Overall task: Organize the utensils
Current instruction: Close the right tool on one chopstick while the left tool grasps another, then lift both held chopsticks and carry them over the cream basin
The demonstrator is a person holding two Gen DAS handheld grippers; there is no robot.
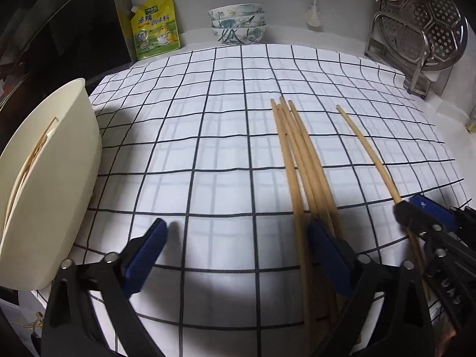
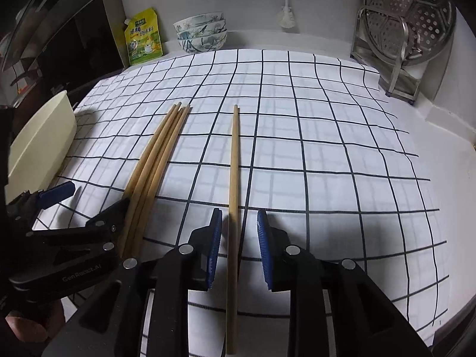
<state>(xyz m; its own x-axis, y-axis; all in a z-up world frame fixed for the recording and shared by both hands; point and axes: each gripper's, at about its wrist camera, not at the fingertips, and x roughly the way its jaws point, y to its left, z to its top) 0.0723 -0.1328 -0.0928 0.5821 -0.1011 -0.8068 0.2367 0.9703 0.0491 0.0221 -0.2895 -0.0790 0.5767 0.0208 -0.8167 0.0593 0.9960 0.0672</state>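
Currently, status by item:
Task item: wooden chopsticks on the checked cloth covering the desk.
Bundle location: chopstick bundle lies left of centre, tips pointing away; its near ends run under the left gripper.
Pair location: chopstick pair lies apart, to the right of the bundle, between the pads of the right gripper.
Count: four or five sticks in the bundle, exact number unclear; the pair reads as two stacked sticks; more stand in the cream holder at the left edge.
Left jaws: spread wide, nothing pinched; one pad rests beside the bundle.
Right jaws: partly parted, a gap visible either side of the pair, pads not pressing.
Handling: judged light, stiff and smooth; round shafts likely to roll or slip sideways.
Grip point: take hold across the thick near ends, both sticks together, squarely.
Background: three stacked bowls, one yellow pouch, one steamer rack.
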